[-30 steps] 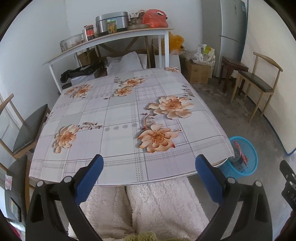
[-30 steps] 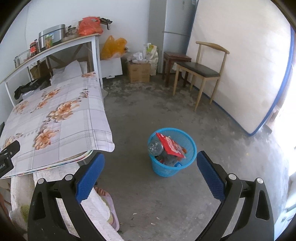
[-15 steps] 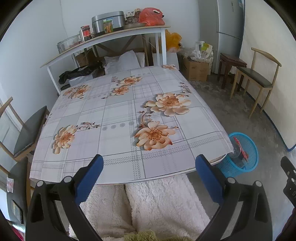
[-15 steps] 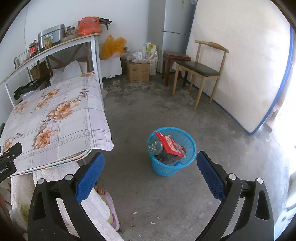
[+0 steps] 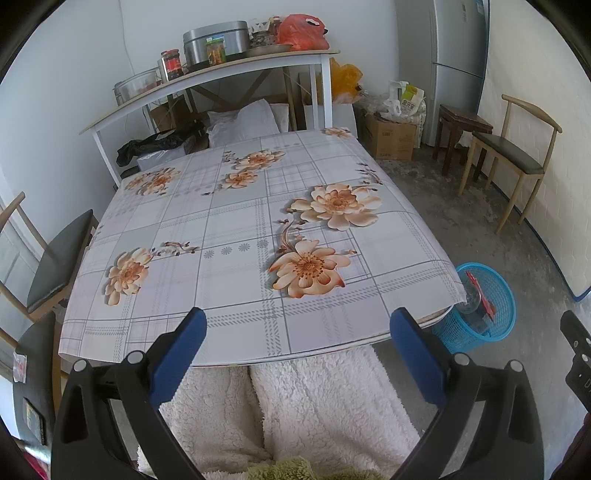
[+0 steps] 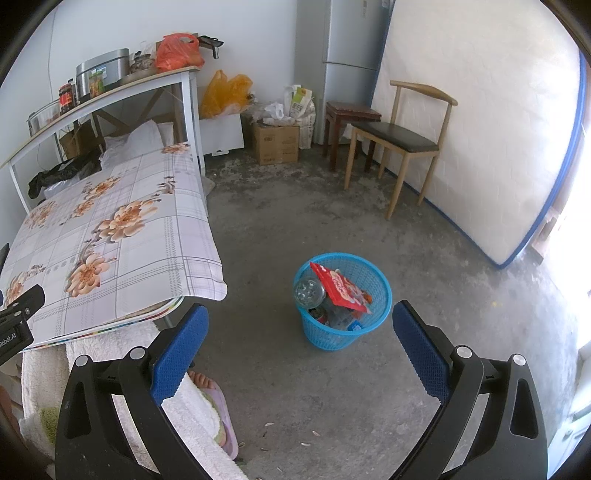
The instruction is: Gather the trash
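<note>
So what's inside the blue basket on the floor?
The blue basket holds a red snack packet, a clear plastic bottle and a can; anything beneath them is covered.

The desk [image 5: 236,229] wears a grey checked cloth printed with orange flowers, its top bare. Beyond the desk's far edge a white shelf [image 5: 221,70] carries a metal pot [image 5: 216,40], jars [image 5: 171,64] and a red bag [image 5: 303,31]. On the concrete floor [image 6: 332,229] right of the desk stands a blue basket [image 6: 341,325] holding a red wrapper [image 6: 343,288] and a bottle [image 6: 309,290].
</note>
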